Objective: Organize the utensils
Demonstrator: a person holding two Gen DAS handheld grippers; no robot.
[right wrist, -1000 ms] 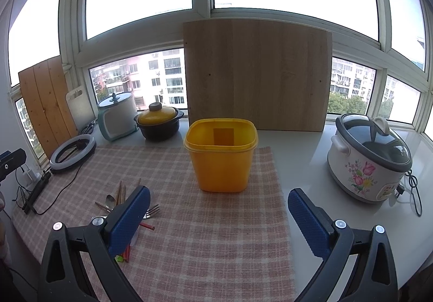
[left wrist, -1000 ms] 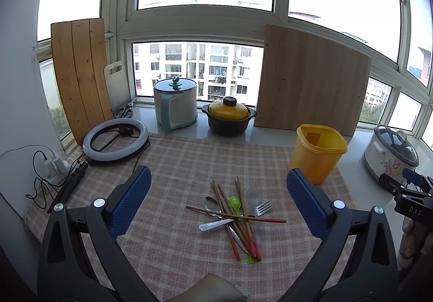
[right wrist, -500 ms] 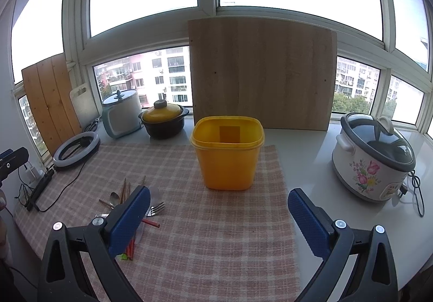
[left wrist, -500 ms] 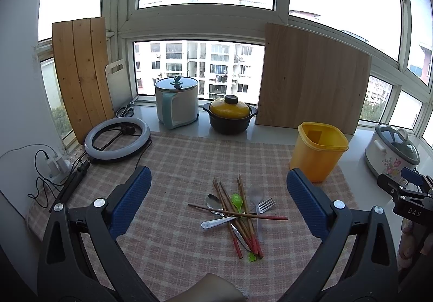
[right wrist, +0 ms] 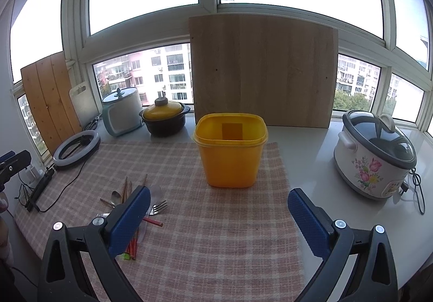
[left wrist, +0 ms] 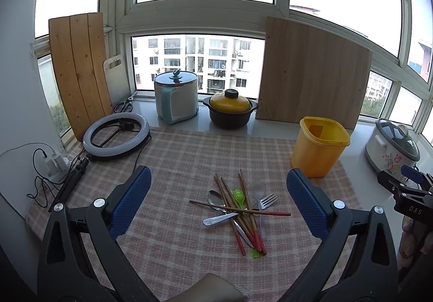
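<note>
At the far left a ring light (left wrist: 116,137) is lying flat on the checked cloth (left wrist: 176,156), with a wooden board (left wrist: 79,72) leaning against the window behind it. Further right on the sill, a white cooker (left wrist: 176,96) and a black pot (left wrist: 230,110) with a yellow lid are standing side by side.

The left gripper (left wrist: 216,202) is hovering above the cloth with its jaws spread wide and nothing between them. Just beyond its blue pads (left wrist: 130,200), the utensils (left wrist: 238,204) are lying in a loose crossed pile on the cloth: chopsticks (left wrist: 245,211) with red ends, a metal spoon (left wrist: 216,198), a green spoon (left wrist: 238,196), a clear spoon (left wrist: 257,188) and a fork (left wrist: 268,199).

To the right of the pile, the yellow bin (right wrist: 230,149) is standing upright and open on the cloth, well apart from the utensils. The right gripper (right wrist: 217,216) is facing it, jaws also spread wide and gripping nothing. A large board (right wrist: 262,69) is leaning on the window behind the bin. At the far right a flowered cooker (right wrist: 374,153) is sitting on the white counter (right wrist: 308,156).
</note>
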